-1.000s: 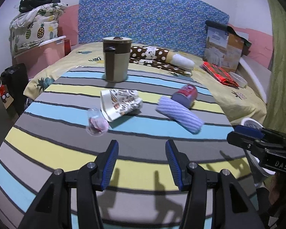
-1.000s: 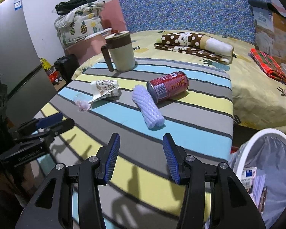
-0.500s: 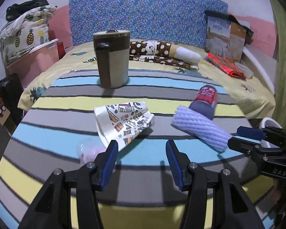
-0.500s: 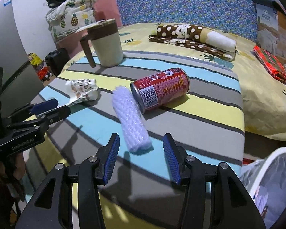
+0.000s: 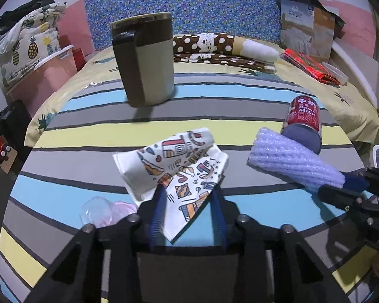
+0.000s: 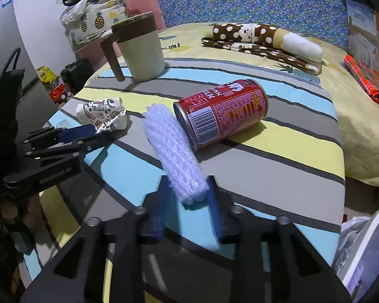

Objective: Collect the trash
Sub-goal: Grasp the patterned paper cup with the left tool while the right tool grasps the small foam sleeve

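A crumpled patterned paper wrapper [image 5: 175, 166] lies on the striped table; its near corner sits between the open fingers of my left gripper [image 5: 188, 197]. A lavender foam net sleeve [image 6: 175, 151] lies beside a red milk can [image 6: 222, 111] on its side; the sleeve's near end sits between the open fingers of my right gripper [image 6: 188, 189]. The sleeve [image 5: 293, 164] and can [image 5: 304, 121] also show in the left wrist view, the wrapper [image 6: 102, 113] in the right. A clear pink plastic scrap [image 5: 106, 209] lies left of the left gripper.
A beige and brown lidded mug [image 5: 145, 60] stands at the table's far side. A white bin with a plastic liner [image 6: 366, 247] is below the table's right edge. A bed with a spotted pillow [image 5: 222, 48] lies beyond.
Both grippers moved forward and down. The left now straddles the wrapper's corner, the right straddles the foam sleeve's end. Both sets of fingers have narrowed somewhat.
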{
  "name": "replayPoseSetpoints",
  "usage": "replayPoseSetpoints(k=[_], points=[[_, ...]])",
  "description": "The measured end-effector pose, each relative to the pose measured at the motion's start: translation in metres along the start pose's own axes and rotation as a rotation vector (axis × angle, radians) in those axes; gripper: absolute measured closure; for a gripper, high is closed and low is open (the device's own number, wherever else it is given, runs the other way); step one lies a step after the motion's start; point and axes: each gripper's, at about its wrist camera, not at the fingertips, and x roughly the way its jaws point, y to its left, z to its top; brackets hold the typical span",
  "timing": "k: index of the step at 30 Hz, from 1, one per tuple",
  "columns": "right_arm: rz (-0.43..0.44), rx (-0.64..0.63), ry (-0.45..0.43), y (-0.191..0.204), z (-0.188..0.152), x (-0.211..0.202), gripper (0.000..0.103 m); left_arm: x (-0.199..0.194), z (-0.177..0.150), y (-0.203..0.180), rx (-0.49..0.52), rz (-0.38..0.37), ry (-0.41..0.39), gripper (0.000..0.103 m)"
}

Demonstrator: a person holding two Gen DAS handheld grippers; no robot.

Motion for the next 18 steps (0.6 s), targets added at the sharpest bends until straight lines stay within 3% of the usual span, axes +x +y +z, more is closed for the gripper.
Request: replayPoseSetpoints(k=[8,18], points=[[0.035,0.050,-0.034,-0.006,-0.011,-0.020,0.078,-0.024,-0.005,-0.006,-0.028,-0.032,-0.046,0.087],[0.043,0.067,-0.071,-0.005,-0.027,-0.050,0.078,-0.066,-0.022,-0.036,-0.044,-0.095,-0.089,0.096]])
